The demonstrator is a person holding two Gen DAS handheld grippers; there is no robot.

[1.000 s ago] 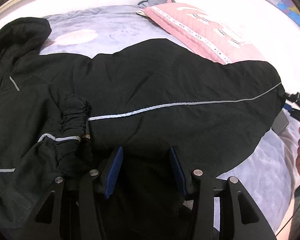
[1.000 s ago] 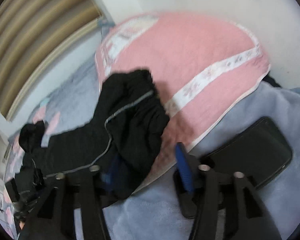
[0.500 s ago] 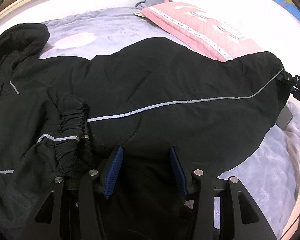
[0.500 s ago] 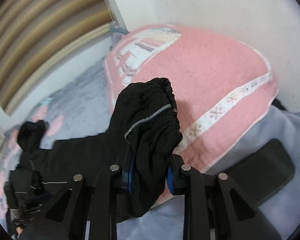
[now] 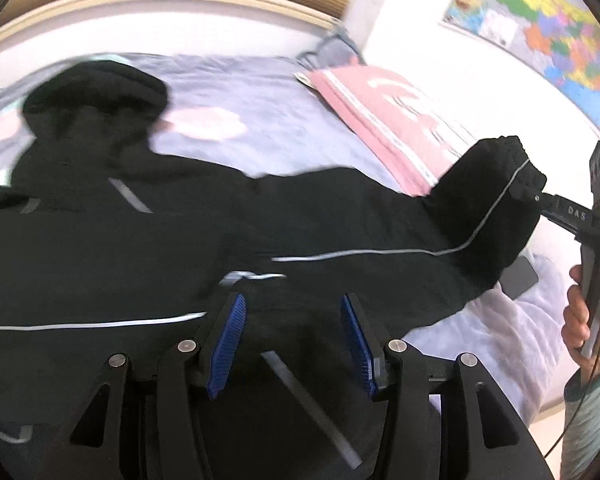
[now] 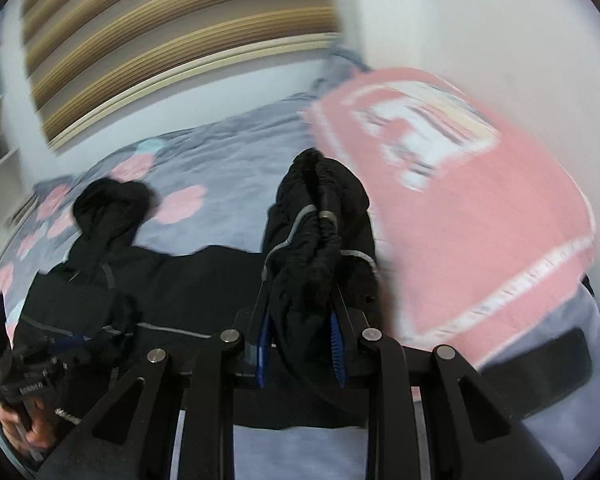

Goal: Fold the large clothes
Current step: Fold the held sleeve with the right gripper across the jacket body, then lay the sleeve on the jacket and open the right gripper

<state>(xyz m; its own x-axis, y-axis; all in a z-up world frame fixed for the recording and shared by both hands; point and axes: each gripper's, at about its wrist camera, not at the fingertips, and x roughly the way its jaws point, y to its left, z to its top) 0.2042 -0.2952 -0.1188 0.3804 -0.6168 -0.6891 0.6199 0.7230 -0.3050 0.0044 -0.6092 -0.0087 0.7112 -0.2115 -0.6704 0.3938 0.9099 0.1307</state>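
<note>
A large black jacket with thin grey stripes lies spread on the bed, hood at the far left. My left gripper is open, low over the jacket's near hem. My right gripper is shut on the jacket's sleeve cuff and holds it raised off the bed; it also shows in the left wrist view at the right, with the sleeve pulled up toward it. The left gripper also shows in the right wrist view at the lower left.
The bed has a grey-lilac blanket with pink spots. A pink pillow lies at the far right by the wall. A dark phone lies on the blanket beside the sleeve. A map hangs on the wall.
My right gripper closed on the sleeve cuff and lifted it, pulling the sleeve up and inward. My left gripper stayed open and shifted along the hem.
</note>
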